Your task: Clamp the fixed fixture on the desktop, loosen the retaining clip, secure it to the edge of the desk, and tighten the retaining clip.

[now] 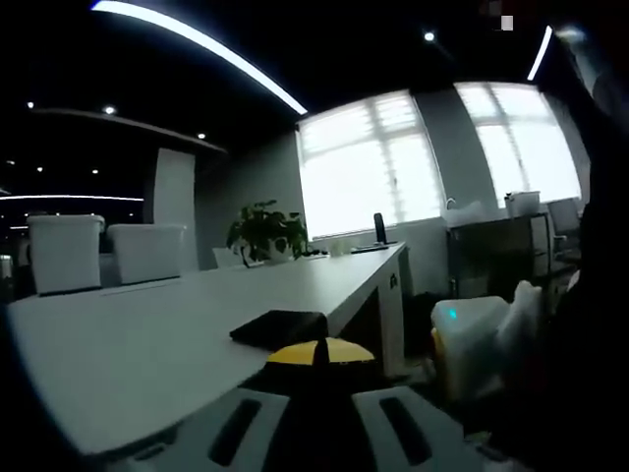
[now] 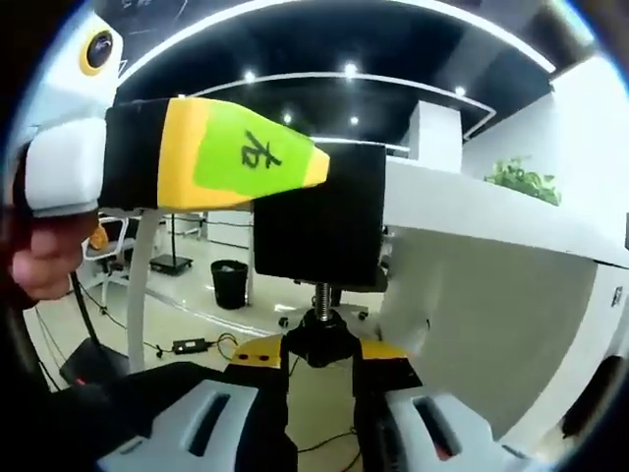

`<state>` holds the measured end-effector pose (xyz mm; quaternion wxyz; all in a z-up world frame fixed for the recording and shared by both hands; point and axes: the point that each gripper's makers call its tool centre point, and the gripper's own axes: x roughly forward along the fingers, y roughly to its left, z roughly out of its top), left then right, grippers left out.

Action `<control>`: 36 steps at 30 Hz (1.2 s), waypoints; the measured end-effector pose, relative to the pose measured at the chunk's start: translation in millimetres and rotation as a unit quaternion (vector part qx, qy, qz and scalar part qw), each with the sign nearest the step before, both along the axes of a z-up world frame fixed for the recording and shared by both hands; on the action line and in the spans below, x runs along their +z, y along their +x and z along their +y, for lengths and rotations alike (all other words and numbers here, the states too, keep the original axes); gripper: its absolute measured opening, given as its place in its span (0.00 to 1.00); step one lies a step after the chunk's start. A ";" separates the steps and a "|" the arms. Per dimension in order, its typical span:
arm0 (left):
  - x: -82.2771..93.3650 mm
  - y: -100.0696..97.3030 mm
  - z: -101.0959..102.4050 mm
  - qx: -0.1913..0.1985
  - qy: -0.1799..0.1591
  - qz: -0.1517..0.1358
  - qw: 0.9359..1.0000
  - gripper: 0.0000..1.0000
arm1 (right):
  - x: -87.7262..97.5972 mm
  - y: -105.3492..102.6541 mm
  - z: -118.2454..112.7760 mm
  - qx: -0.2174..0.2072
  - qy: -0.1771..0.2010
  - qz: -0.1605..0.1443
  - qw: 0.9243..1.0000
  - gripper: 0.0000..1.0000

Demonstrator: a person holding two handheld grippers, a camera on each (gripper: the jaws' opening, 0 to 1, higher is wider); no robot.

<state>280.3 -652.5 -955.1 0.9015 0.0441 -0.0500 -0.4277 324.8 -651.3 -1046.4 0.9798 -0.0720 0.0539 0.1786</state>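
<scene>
The clamp (image 2: 319, 231) sits on the desk (image 2: 462, 211) edge, its black body filling the centre of the right gripper view and its threaded screw dropping to six o'clock into a black knob (image 2: 319, 344). The right gripper (image 2: 321, 379) has its jaws drawn in around that knob, gripping it as far as can be judged; actual contact is hidden by the knob's own bulk. At ten o'clock in this view the left gripper (image 2: 211, 152) reaches in from the left, its yellow and green jaw lying against the clamp's top.

In the left gripper view the desk (image 1: 147, 334) runs off toward eleven o'clock, with the clamp's flat black top (image 1: 280, 327) lying on it at six o'clock. The left gripper (image 1: 319, 393) has its yellow tips pressed to that plate. Whether its jaws pinch it or merely rest on it I cannot tell.

The risks from here:
- The right jaws could slip round the knob instead of turning it, since the hold is on a small, rounded part.
- If the screw is slack, the clamp can tip or slide off the edge once the left hold eases.
- Turning force could twist the body askew, so it bites crooked.
- Below, cables (image 2: 197, 346) and a bin (image 2: 228, 283) lie on the floor at eight o'clock. A dropped clamp would land among them.
</scene>
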 end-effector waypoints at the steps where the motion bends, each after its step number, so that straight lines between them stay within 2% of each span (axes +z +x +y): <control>1: 0.0 0.0 0.0 0.000 0.000 0.000 1.000 0.01 | 0.3 0.3 1.0 0.004 -0.008 -0.005 1.000 0.22; 5: 0.1 0.0 0.3 0.000 -0.003 0.002 1.000 0.01 | -0.8 0.3 1.5 0.011 -0.014 0.002 1.000 0.21; 6: 0.1 0.0 0.3 0.000 -0.002 0.001 1.000 0.01 | -1.7 -0.8 5.2 0.035 -0.024 0.002 0.999 0.21; 8: 0.0 0.0 0.4 0.001 0.000 0.000 1.000 0.01 | -0.9 -0.3 1.0 0.036 -0.016 0.004 0.999 0.21; 9: 0.0 0.1 0.5 0.000 -0.001 0.000 1.000 0.01 | -0.6 -0.6 2.9 0.056 -0.031 -0.001 0.998 0.21; 11: 0.1 0.1 0.6 -0.001 -0.002 0.001 1.000 0.01 | -2.2 -0.2 4.7 0.079 -0.018 0.011 0.997 0.21; 13: 0.3 0.2 0.6 -0.001 -0.002 0.001 1.000 0.01 | -3.9 -1.4 10.3 0.125 -0.027 0.011 0.992 0.21; 15: 0.2 0.2 0.7 -0.001 -0.001 0.001 1.000 0.01 | -5.8 1.0 12.0 0.174 -0.006 0.026 0.984 0.21; 16: 0.1 0.3 0.7 -0.001 -0.001 0.001 1.000 0.01 | -5.9 1.9 12.3 0.208 -0.025 0.021 0.978 0.21; 18: 0.1 0.3 0.8 -0.001 -0.001 0.001 1.000 0.01 | -5.7 -0.3 14.3 0.252 -0.029 0.022 0.967 0.21; 22: 0.2 0.4 1.0 0.000 -0.002 0.001 1.000 0.01 | -5.4 0.3 20.5 0.340 -0.026 0.018 0.940 0.21; 28: 0.5 0.0 1.4 0.000 -0.004 0.002 1.000 0.01 | -6.9 1.6 22.5 0.406 -0.014 0.019 0.914 0.21; 33: 0.6 -0.4 1.4 0.000 -0.003 0.001 1.000 0.01 | -7.3 1.3 24.1 0.421 -0.014 0.018 0.907 0.22; 36: 0.8 -0.4 1.3 0.000 -0.004 0.002 1.000 0.01 | -6.9 1.9 23.6 0.414 -0.020 0.020 0.910 0.23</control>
